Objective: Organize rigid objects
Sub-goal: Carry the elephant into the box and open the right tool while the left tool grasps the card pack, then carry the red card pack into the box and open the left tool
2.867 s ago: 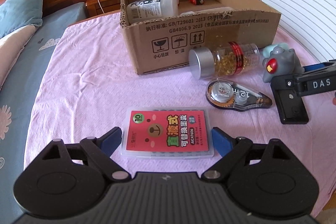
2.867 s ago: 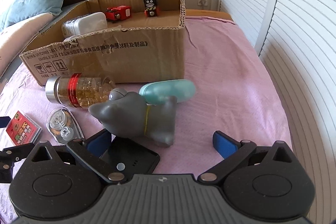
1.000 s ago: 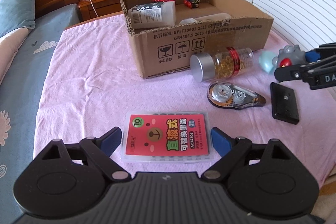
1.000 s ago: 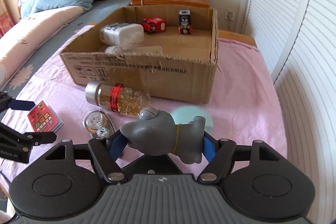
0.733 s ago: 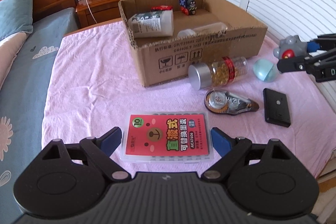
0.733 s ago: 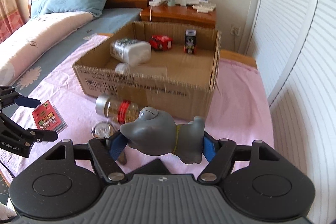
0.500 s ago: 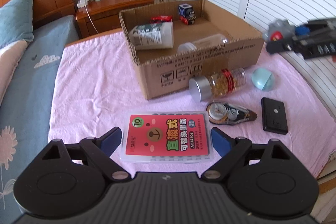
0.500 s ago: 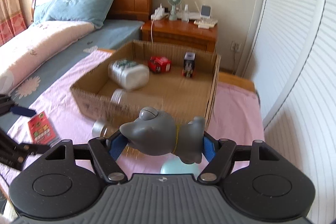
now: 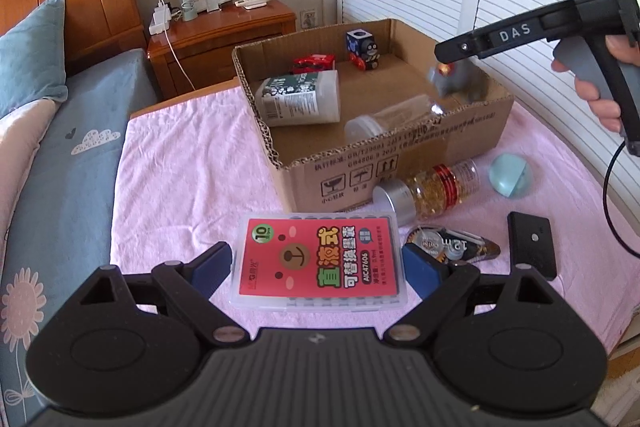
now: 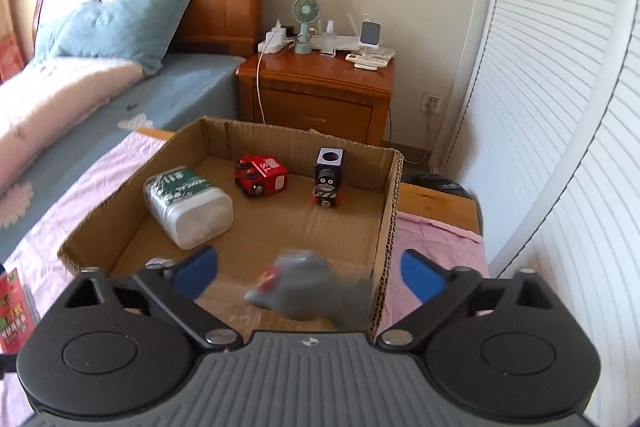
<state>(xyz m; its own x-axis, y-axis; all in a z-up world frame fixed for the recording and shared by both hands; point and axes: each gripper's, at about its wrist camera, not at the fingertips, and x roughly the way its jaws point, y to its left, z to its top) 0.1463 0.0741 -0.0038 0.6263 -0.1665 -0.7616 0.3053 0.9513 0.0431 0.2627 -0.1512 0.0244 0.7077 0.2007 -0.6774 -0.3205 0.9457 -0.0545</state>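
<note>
My right gripper (image 10: 310,273) is open above the near right corner of the cardboard box (image 10: 394,187). The grey toy animal (image 10: 304,293) is blurred, loose between the spread jaws, inside the box; it also shows in the left wrist view (image 9: 458,81). My left gripper (image 9: 316,267) holds a clear case with a red label (image 9: 320,261) between its jaws, above the pink cloth. The box (image 9: 400,151) holds a white jar (image 9: 300,99), a clear bottle (image 9: 394,117), a red toy car (image 10: 262,175) and a black block toy (image 10: 329,181).
On the pink cloth in front of the box lie a capsule bottle (image 9: 430,189), a correction tape (image 9: 450,247), a black flat device (image 9: 532,245) and a teal egg-shaped case (image 9: 512,179). A wooden nightstand (image 10: 316,95) stands behind the box. Shutter doors run along the right.
My right gripper carried the grey toy up from the cloth over the box, then opened; the toy has left the jaws and drops blurred into the box. My left gripper lifted with the red case.
</note>
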